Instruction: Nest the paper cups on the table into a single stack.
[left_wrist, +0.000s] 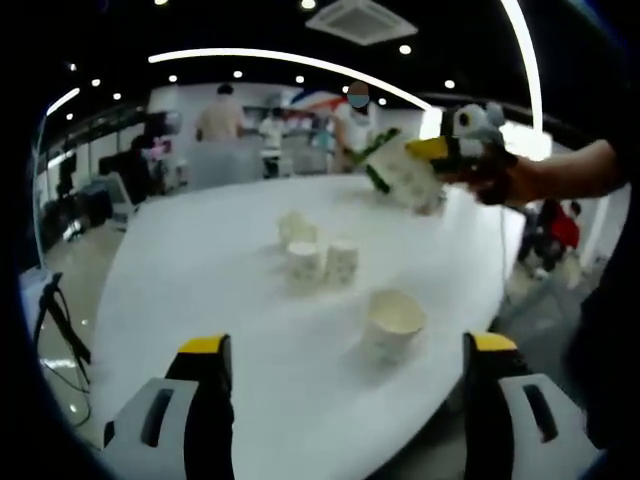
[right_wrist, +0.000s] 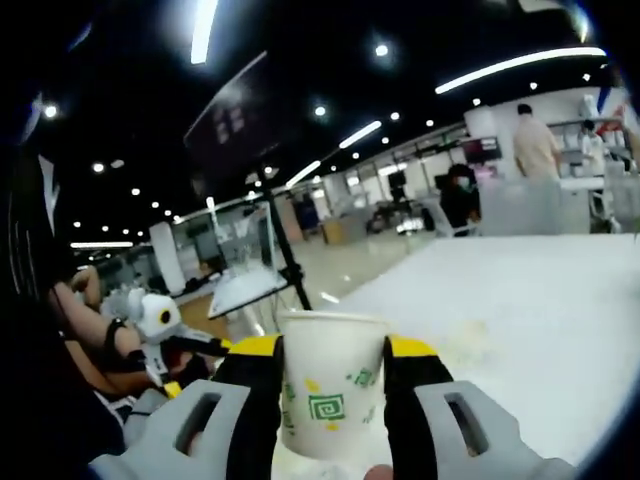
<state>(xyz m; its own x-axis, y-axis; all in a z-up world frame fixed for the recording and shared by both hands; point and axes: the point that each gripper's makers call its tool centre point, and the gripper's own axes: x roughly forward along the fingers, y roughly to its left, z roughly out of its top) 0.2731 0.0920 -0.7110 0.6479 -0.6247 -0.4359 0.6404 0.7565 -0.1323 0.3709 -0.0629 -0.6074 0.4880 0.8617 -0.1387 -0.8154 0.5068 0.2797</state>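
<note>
In the left gripper view, three small paper cups (left_wrist: 312, 250) stand close together mid-table on the white table (left_wrist: 190, 280). A wider paper cup (left_wrist: 393, 322) stands alone, nearer to me. My left gripper (left_wrist: 348, 395) hovers open over the near table edge, with nothing between its yellow-tipped jaws. My right gripper (left_wrist: 452, 152) comes in from the right above the far side, shut on a green-patterned cup (left_wrist: 403, 170) held tilted. In the right gripper view, the right gripper (right_wrist: 332, 352) clamps that patterned cup (right_wrist: 328, 395) upright between both jaws.
Several people stand behind the table (right_wrist: 520, 300) at the far end of the room. A tripod (left_wrist: 58, 322) stands on the floor to the left of the table. A light stand (right_wrist: 283, 250) rises beyond the table edge. A person's arm (right_wrist: 88, 345) holds the left gripper (right_wrist: 175, 335).
</note>
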